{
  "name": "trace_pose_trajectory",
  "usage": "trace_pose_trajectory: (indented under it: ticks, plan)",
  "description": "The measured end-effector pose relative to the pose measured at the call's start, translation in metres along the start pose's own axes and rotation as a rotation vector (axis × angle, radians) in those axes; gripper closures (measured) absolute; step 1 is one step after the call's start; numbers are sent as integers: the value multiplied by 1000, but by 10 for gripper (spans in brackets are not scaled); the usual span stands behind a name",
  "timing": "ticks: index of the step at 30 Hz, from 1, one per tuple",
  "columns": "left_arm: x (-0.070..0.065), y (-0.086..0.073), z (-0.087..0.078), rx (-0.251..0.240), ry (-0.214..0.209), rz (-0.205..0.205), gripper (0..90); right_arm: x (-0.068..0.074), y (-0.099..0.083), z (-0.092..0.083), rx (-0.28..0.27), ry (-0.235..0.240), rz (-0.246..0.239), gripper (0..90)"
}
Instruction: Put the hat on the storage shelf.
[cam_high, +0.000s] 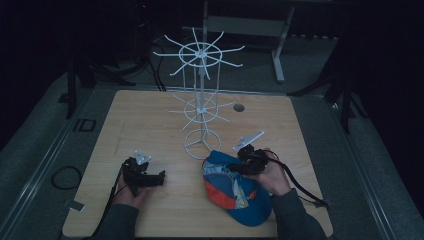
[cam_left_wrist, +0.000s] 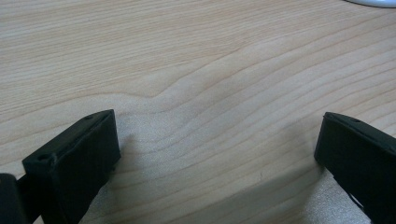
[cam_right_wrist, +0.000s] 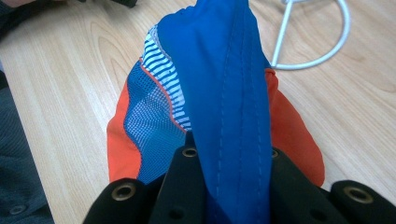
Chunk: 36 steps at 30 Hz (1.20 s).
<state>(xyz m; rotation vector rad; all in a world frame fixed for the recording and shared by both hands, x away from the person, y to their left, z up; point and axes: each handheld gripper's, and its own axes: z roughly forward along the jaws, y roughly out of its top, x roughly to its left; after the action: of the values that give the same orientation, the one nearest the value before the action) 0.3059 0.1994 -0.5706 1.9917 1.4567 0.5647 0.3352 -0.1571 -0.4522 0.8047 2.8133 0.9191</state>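
Observation:
A blue and orange cap (cam_high: 237, 192) with a striped mesh panel lies on the wooden table (cam_high: 150, 115) near its front right. My right gripper (cam_high: 245, 162) is shut on a fold of the cap's blue fabric (cam_right_wrist: 231, 93), which rises between the jaws in the right gripper view. A white wire display stand (cam_high: 200, 95) with radiating hooks stands at mid-table, just behind the cap; its round base (cam_right_wrist: 322, 42) lies beyond the cap. My left gripper (cam_high: 155, 177) rests low over the table at the front left, open, with bare wood (cam_left_wrist: 215, 140) between its fingers (cam_left_wrist: 79, 158).
A small round hole (cam_high: 238, 107) sits in the tabletop at the back right. Beyond the table, a grey frame leg (cam_high: 280, 55) stands on the dark floor. A loop of cable (cam_high: 65, 177) lies on the floor at the left.

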Motion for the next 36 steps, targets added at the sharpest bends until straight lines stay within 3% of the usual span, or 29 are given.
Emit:
trace_pose_trajectory:
  ticks: [8,26,36]
  plan:
    - [0,0,0,0,-1,0,0,1,-2,-14,-59,-31,14,875]
    - [0,0,0,0,0,0,0,2,-5,-41,-208,-50,32,874]
    - [0,0,0,-1,2,2,0,1,-7,-51,-252,-52,33,874]
